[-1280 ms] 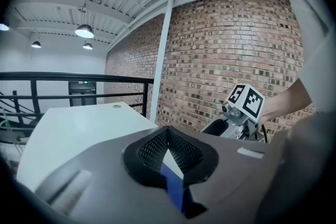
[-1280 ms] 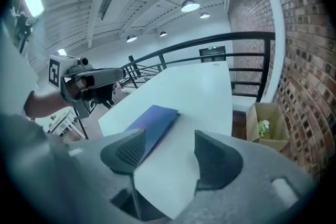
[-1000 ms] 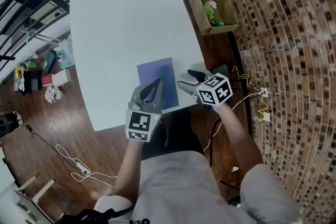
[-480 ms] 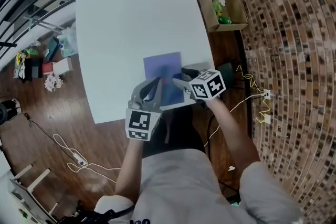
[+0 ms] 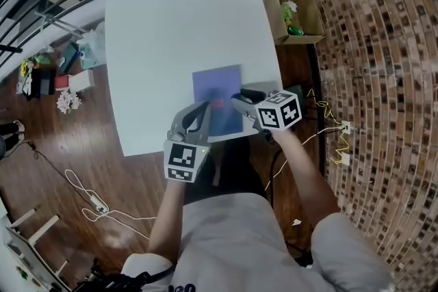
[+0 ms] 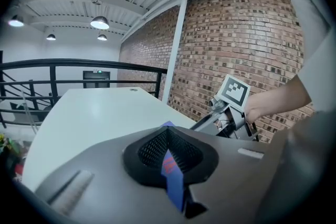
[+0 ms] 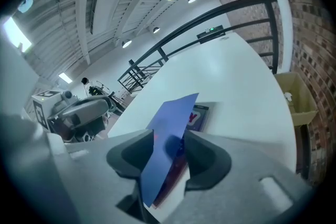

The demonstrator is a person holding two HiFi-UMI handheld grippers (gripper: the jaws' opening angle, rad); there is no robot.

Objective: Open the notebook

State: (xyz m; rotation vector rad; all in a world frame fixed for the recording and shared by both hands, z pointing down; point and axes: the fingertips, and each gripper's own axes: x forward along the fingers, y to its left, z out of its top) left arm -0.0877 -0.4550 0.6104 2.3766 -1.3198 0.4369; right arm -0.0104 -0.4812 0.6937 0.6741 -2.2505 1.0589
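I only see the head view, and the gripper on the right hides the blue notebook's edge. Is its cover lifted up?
Observer: Yes. The right gripper view shows the blue cover raised off the notebook, standing between the right gripper's jaws, which have just been closing but aren't pinching it.
Operator: What's under it?
Observer: An inner page with red print.
Operator: And the other gripper?
Observer: The left gripper's jaws are shut on a blue edge of the notebook.
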